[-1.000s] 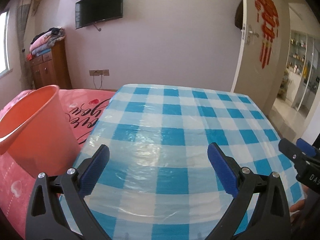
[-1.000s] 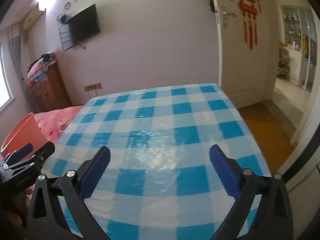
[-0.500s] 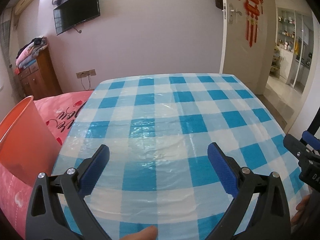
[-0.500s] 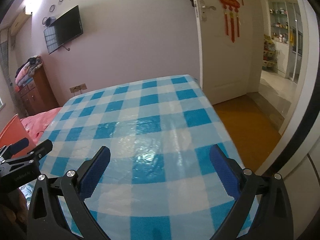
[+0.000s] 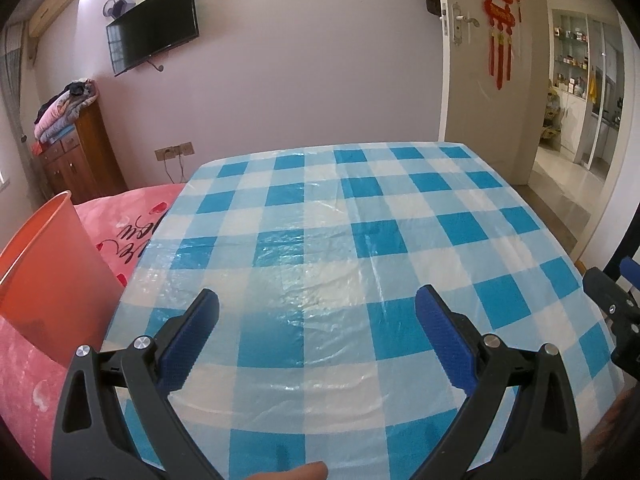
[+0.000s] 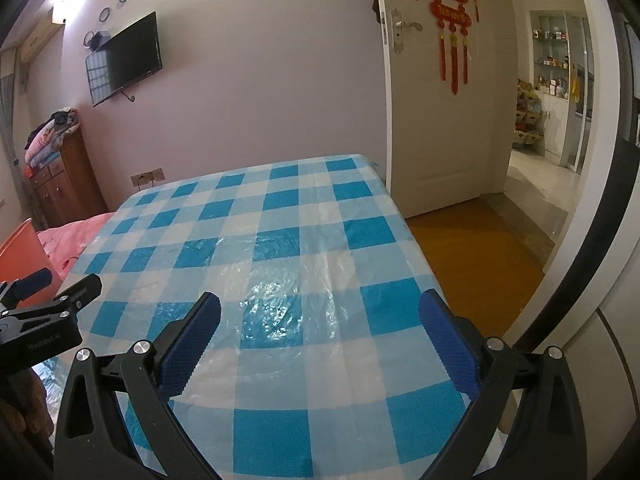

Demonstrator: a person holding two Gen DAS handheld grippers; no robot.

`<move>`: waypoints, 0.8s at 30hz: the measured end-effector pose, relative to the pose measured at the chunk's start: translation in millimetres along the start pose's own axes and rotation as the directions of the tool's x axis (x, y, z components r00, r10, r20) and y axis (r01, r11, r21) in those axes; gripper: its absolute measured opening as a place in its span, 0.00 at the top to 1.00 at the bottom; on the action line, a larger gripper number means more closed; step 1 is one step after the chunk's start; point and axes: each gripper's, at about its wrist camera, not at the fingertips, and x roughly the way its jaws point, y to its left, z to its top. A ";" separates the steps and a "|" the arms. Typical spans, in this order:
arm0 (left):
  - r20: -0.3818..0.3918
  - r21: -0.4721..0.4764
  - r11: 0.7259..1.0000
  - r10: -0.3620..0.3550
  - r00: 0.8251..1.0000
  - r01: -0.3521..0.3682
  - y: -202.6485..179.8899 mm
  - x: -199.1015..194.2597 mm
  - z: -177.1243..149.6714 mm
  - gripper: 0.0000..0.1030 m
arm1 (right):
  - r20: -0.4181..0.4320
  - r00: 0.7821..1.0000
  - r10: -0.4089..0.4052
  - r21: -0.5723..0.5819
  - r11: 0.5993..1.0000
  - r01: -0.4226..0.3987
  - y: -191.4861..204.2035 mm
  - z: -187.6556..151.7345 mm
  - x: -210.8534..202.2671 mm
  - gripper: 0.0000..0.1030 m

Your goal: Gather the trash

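Observation:
A table under a blue-and-white checked plastic cloth (image 5: 320, 240) fills both views; I see no loose trash on it. An orange plastic bin (image 5: 48, 280) stands at the table's left side, its rim just showing in the right wrist view as the orange bin (image 6: 20, 248). My left gripper (image 5: 316, 320) hangs open over the near edge of the cloth, nothing between its fingers. My right gripper (image 6: 320, 320) is open too, over the near right part of the cloth. Each gripper shows at the edge of the other's view.
A pink bedspread (image 5: 132, 216) lies behind the bin. A wooden cabinet (image 5: 76, 160) with folded bedding stands at the back left, a TV (image 5: 152, 40) hangs on the wall. An open white door (image 6: 440, 100) and bare orange floor (image 6: 472, 256) lie right of the table.
Both views have swung to the right: the orange bin has slid toward the left edge and the door and floor now show more. Both grippers stay open.

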 end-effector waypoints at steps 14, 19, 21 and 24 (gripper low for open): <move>0.044 -0.003 1.000 0.010 0.999 -0.010 3.1 -21.6 -3.2 0.04 | 0.034 0.999 0.017 -0.028 0.999 -0.016 12.7 0.4 -22.2 0.05; 0.050 -0.009 1.000 0.013 0.999 -0.013 5.5 -24.1 -4.3 0.04 | 0.037 0.999 0.023 -0.039 0.999 -0.021 17.7 0.0 -24.7 0.05; 0.048 -0.012 1.000 0.014 0.999 -0.013 6.3 -23.9 -4.7 0.04 | 0.034 0.999 0.026 -0.040 0.999 -0.025 18.9 -0.4 -23.7 0.05; 0.041 -0.013 1.000 0.013 0.999 -0.013 7.5 -21.7 -5.7 0.04 | 0.031 0.999 0.030 -0.041 0.999 -0.028 20.5 -0.9 -22.0 0.05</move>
